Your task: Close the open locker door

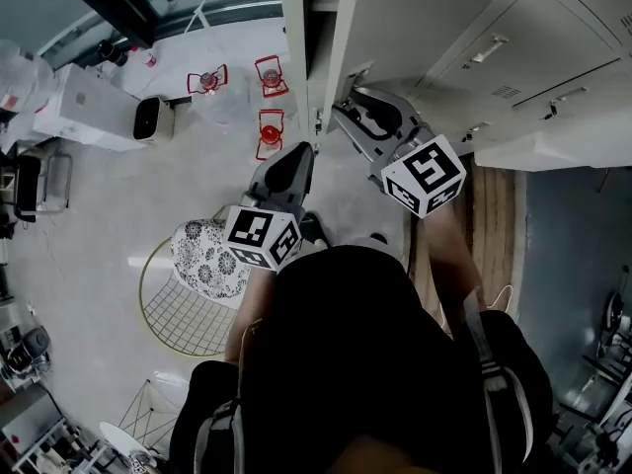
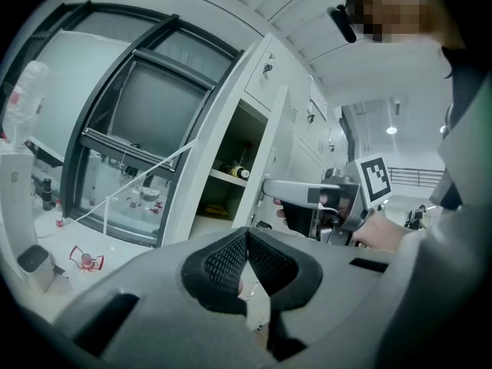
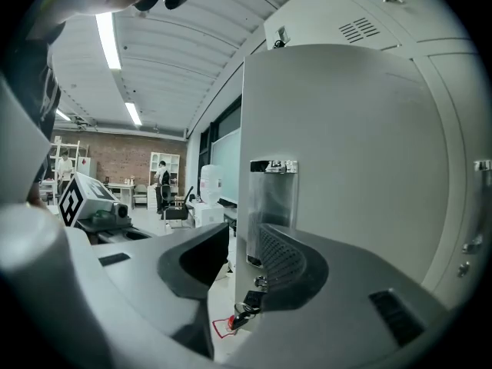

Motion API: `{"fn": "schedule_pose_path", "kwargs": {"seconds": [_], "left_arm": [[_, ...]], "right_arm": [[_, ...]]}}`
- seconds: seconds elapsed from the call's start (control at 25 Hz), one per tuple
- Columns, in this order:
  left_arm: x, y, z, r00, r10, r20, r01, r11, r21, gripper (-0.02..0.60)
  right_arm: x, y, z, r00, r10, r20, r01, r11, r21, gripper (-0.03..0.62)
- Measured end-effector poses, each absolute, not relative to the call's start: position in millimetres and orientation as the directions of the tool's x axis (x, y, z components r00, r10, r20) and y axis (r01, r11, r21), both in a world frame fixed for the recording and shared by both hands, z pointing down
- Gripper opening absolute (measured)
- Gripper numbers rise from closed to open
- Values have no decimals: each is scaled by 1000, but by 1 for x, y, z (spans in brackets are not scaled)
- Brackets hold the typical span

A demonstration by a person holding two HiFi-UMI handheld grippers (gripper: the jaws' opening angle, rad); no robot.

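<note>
The open locker door [image 1: 415,28] is pale grey and swung out from the locker bank [image 1: 523,57]. My right gripper [image 1: 354,107] is at the door's free edge. In the right gripper view that edge [image 3: 246,167], with its metal latch plate [image 3: 273,166], runs down between the jaws of the right gripper [image 3: 244,256]. A gap shows beside the left pad [image 3: 207,256], so the gripper is open. The left gripper view shows the door [image 2: 265,129], the shelf inside the locker [image 2: 227,177] and the right gripper [image 2: 270,191] on the edge. My left gripper [image 1: 296,154] [image 2: 246,237] hangs shut and empty, left of the door.
Red wire items [image 1: 269,131] lie on the pale floor by the locker. A wire chair with a patterned cushion [image 1: 202,260] stands at my left and a white box [image 1: 153,117] beyond it. A large window [image 2: 131,121] is beside the lockers. Desks and people are far off [image 3: 161,183].
</note>
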State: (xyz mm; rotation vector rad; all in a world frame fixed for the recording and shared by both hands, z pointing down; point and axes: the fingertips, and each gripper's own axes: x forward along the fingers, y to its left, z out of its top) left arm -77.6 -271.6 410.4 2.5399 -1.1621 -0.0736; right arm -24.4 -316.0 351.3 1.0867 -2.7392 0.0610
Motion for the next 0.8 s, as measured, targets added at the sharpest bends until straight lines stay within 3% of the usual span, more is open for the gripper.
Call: {"fn": "schedule_pose_path", "kwargs": {"seconds": [0.8], "left_arm": [[-108, -301, 412, 682, -728, 73, -702, -623, 344, 18]], "right_arm": [[-32, -363, 351, -574, -801, 168, -810, 586, 30, 34]]}}
